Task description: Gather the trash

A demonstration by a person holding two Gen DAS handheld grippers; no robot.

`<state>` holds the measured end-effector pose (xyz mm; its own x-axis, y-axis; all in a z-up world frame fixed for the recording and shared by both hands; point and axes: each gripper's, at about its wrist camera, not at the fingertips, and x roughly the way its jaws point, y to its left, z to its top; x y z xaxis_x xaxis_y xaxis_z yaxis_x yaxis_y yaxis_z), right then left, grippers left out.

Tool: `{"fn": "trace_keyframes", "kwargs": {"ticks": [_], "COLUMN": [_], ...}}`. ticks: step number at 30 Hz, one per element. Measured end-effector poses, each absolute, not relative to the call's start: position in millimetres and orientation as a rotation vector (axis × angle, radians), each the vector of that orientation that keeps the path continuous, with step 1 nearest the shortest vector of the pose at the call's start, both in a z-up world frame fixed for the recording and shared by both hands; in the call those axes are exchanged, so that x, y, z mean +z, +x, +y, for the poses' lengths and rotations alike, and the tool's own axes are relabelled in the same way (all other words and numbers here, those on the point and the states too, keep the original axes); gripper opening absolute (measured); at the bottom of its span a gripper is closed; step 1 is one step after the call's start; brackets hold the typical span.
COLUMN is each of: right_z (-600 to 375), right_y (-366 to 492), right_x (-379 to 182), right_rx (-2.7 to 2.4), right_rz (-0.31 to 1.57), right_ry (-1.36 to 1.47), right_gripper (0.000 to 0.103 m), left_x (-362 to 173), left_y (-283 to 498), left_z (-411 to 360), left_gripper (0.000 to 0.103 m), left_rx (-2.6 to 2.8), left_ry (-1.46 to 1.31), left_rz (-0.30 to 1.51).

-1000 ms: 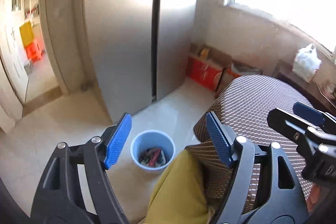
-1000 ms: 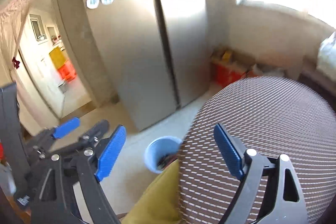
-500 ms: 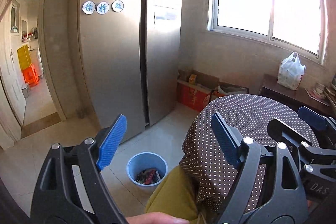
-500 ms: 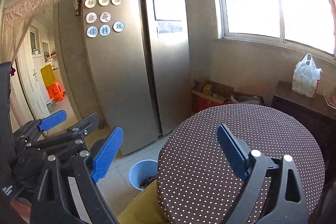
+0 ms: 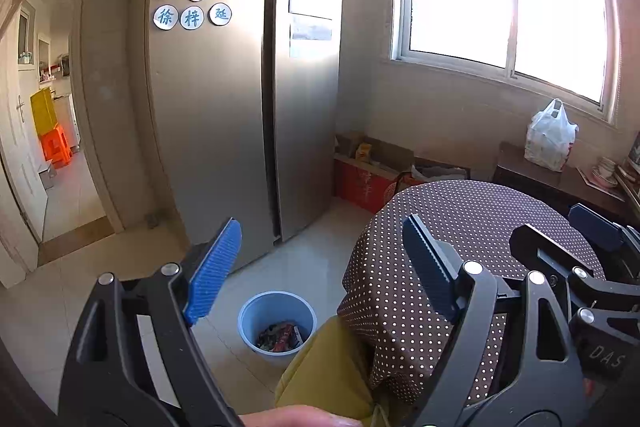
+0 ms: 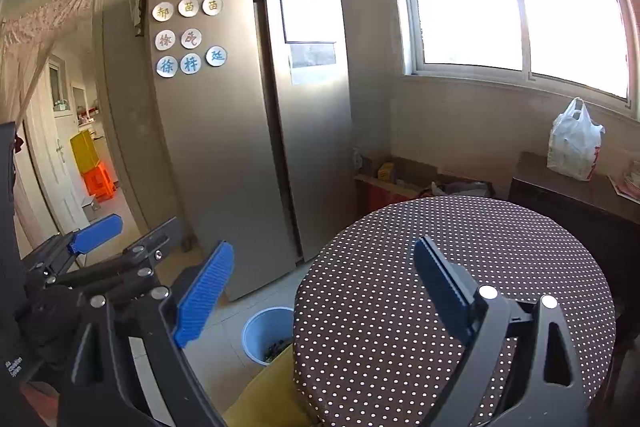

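Observation:
A light blue bin (image 5: 276, 357) stands on the tiled floor between the fridge and the round table, with dark and red wrappers (image 5: 280, 337) lying in it. My left gripper (image 5: 320, 239) hangs well above and short of the bin, open, with nothing between its blue pads. My right gripper (image 6: 322, 255) is beside it on the right, over the table's near edge, also open and holding nothing. From the right wrist only the bin's left half (image 6: 260, 335) shows past the table.
The table wears a brown dotted cloth (image 5: 460, 219). A mustard-yellow fabric shape (image 5: 320, 367) sits right by the bin. A steel fridge (image 5: 224, 107) stands behind, cardboard boxes (image 5: 368, 171) under the window, a white plastic bag (image 5: 550, 139) on a dark cabinet, a doorway at left.
Both grippers have drawn back and lifted away from the bin, so it sits lower and smaller in view. Both pairs of jaws have widened slightly.

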<state>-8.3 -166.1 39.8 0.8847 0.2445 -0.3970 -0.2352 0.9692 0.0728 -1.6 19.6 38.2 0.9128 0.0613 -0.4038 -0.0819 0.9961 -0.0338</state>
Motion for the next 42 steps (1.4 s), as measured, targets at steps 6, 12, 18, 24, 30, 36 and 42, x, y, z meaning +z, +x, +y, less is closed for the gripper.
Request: {"fn": "trace_keyframes", "kwargs": {"ticks": [6, 12, 18, 24, 30, 36, 42], "right_z": [-167, -166, -165, -164, -162, -160, -160], "right_y": [-10, -14, -19, -21, -26, -29, -29], "right_x": [39, 40, 39, 39, 35, 34, 33], "right_rx": [0.254, 0.251, 0.247, 0.240, 0.233, 0.226, 0.227], "right_rz": [0.416, 0.413, 0.410, 0.415, 0.422, 0.428, 0.433], "right_ry": [0.021, 0.018, 0.014, 0.010, 0.012, 0.008, 0.011], "right_gripper": [0.090, 0.090, 0.090, 0.090, 0.090, 0.090, 0.090], "left_x": [39, 40, 41, 39, 36, 34, 35], "left_y": [-4, -7, -10, -14, -17, -19, -19], "left_z": [20, 20, 23, 26, 28, 29, 31], "left_gripper": [0.082, 0.082, 0.084, 0.085, 0.085, 0.085, 0.085], "left_rx": [0.076, 0.078, 0.080, 0.080, 0.075, 0.074, 0.062], "left_ry": [-0.049, -0.055, -0.049, -0.052, -0.051, -0.053, -0.056], "left_rz": [0.413, 0.414, 0.408, 0.411, 0.418, 0.423, 0.430]}}
